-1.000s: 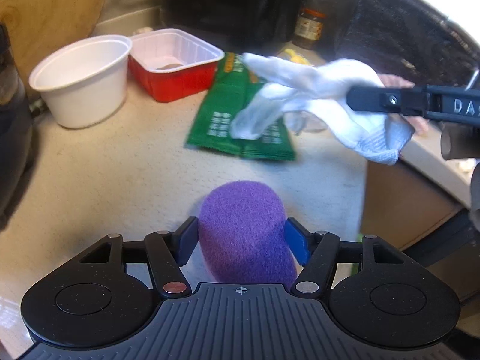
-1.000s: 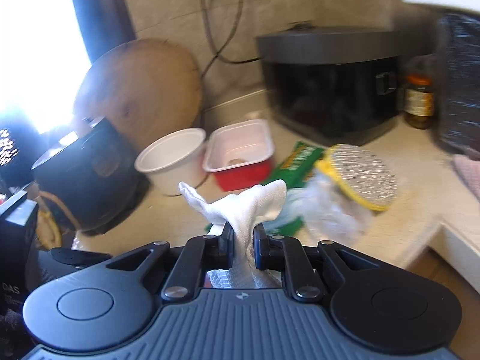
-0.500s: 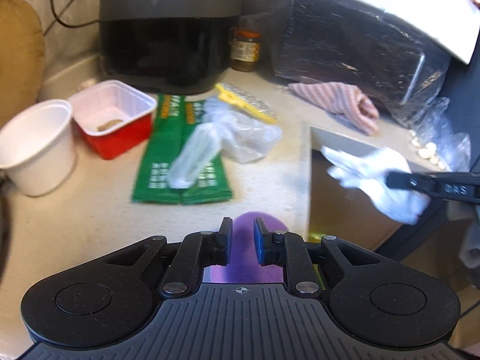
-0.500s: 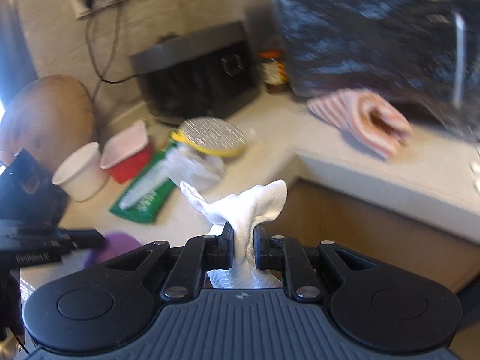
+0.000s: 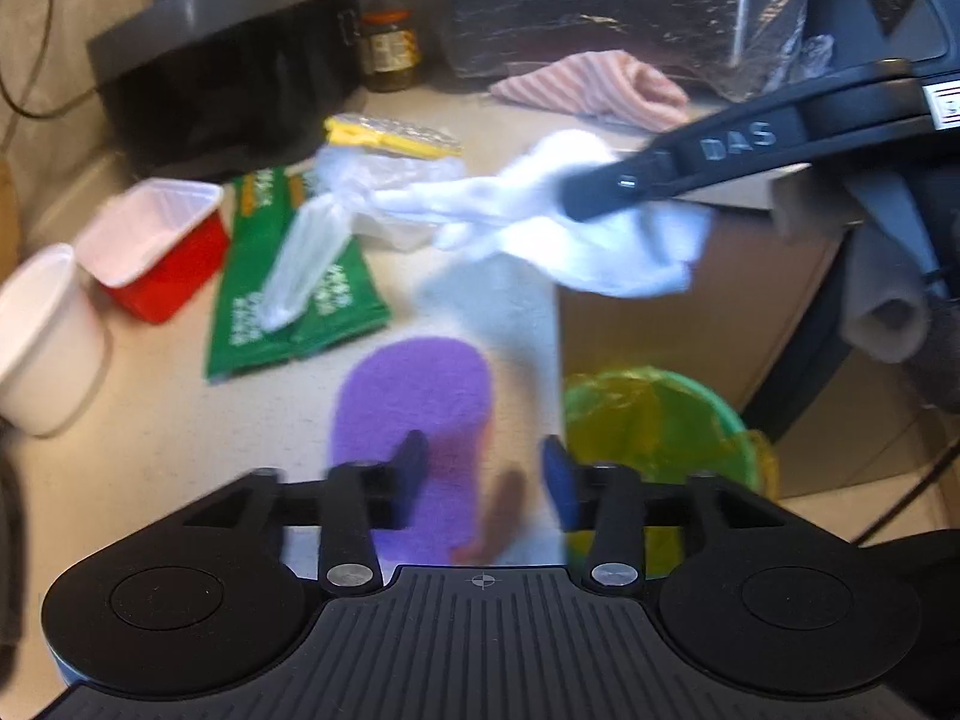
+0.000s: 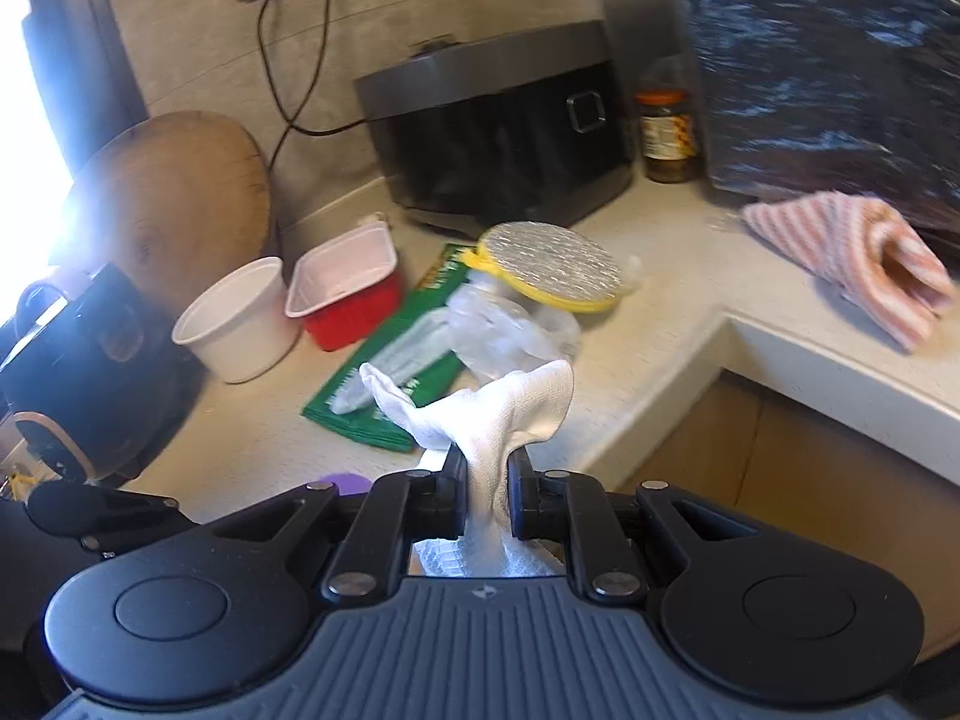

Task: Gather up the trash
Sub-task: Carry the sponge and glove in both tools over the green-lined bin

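The right gripper [image 6: 485,474] pinches a white tissue [image 6: 492,414] above the worktop's [image 6: 660,324] front edge; carry it squarely over the lined bin [image 5: 654,414] before releasing. The left gripper [image 5: 483,468] gapes empty.

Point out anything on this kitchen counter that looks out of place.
A crumpled clear plastic bag with a round foil lid with a yellow rim lies on flattened green wrappers. An empty red plastic tray and an empty white paper bowl sit beside them, uncollected.
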Available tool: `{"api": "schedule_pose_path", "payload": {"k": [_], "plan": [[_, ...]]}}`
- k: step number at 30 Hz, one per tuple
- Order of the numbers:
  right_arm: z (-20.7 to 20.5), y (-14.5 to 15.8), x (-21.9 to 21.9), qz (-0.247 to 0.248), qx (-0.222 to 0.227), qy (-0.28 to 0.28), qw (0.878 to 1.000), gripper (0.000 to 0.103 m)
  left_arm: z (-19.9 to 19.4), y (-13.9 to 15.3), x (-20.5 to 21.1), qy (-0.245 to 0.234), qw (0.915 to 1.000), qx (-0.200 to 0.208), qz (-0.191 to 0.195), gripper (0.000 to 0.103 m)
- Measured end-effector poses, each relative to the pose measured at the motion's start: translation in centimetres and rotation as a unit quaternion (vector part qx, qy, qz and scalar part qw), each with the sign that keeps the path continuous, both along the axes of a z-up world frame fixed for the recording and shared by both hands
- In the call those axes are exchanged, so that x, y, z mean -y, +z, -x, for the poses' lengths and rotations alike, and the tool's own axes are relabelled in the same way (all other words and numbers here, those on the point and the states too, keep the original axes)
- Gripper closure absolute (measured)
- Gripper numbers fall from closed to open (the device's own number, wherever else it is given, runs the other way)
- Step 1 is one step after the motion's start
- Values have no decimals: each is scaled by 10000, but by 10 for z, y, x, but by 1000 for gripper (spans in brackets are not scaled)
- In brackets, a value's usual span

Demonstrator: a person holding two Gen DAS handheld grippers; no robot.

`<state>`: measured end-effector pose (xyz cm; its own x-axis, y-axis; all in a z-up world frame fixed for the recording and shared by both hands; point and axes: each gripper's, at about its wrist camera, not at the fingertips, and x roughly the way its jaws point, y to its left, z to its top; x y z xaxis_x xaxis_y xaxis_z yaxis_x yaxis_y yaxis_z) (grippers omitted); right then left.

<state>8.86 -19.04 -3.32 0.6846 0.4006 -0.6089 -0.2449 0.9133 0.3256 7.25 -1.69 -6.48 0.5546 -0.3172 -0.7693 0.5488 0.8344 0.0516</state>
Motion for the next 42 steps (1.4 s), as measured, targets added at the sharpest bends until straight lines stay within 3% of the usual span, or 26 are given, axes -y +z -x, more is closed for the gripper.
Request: {"api": "schedule_pose_path", "payload": {"k": [1, 3, 6, 9, 14, 16, 20, 29, 33, 37, 42], "plan": [[-2, 0, -1, 2, -3, 0, 10000, 90, 0, -1, 1, -93, 9999, -26, 31, 34], [-4, 0, -1, 13, -14, -17, 10000, 90, 1, -3, 5, -296, 9995, -48, 22, 26], [-4, 0, -1, 106, -5, -42, 9999, 90, 4, 1, 1, -191, 9997, 57, 120, 30], [-1, 0, 1, 180, 0, -80, 9998, 90, 2, 5, -7, 268, 9989, 385, -29, 31], [3, -1, 7, 229, -51, -175, 9996, 90, -24, -13, -13, 591, 9981, -106, -163, 31], [5, -1, 11, 250, -68, -235, 9994, 90, -30, -21, -15, 642, 9973, -344, -50, 29], [14, -3, 22, 292, -99, -431, 9986, 90, -36, -14, -22, 898, 9948, -297, 374, 33], [32, -14, 64, 266, -298, -1126, 9928, 90, -42, 18, 33, -65, 9964, -111, 844, 34], [41, -27, 92, 274, -442, -1548, 9866, 90, -50, 14, 71, -694, 9905, -469, 1087, 34], [46, -52, 127, 314, -654, -2073, 9756, 90, -69, -19, 124, -1458, 9792, -1055, 938, 33], [59, -88, 166, 554, -1074, -2836, 9513, 90, -104, -89, 174, -1260, 9684, -2122, 355, 34]]}}
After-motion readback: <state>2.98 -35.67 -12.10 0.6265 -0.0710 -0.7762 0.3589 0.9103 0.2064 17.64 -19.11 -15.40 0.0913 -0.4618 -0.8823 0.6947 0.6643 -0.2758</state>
